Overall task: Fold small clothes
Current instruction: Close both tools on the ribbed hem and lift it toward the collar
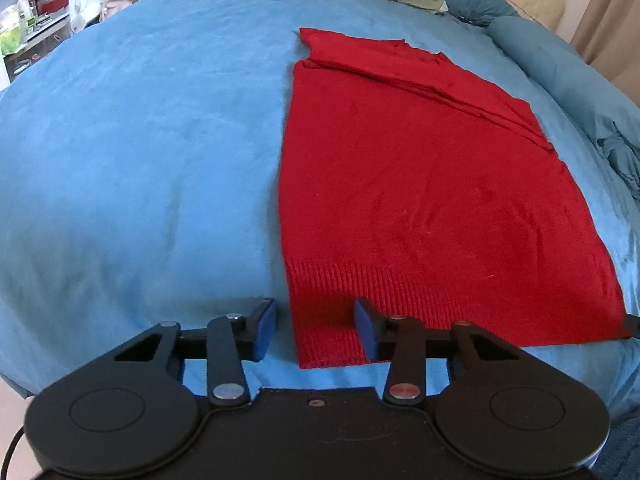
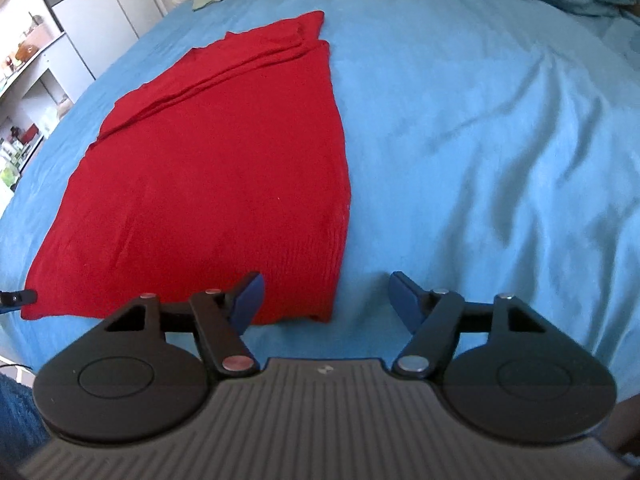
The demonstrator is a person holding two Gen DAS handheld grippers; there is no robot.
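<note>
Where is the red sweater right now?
The red sweater lies flat on the blue bed, its near hem corners between the open left gripper and right gripper.

Blue bedspread (image 1: 140,140), white shelves (image 1: 36,28), beige curtain (image 1: 612,32)

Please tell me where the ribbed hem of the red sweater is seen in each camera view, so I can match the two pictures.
Left wrist view: the ribbed hem lies at lower centre, its left corner between the open fingers of the left gripper.
Right wrist view: the hem lies lower left of centre, its right corner near the right gripper.
Shared landmark: the diagonal fold creases near the sweater's far end.
</note>
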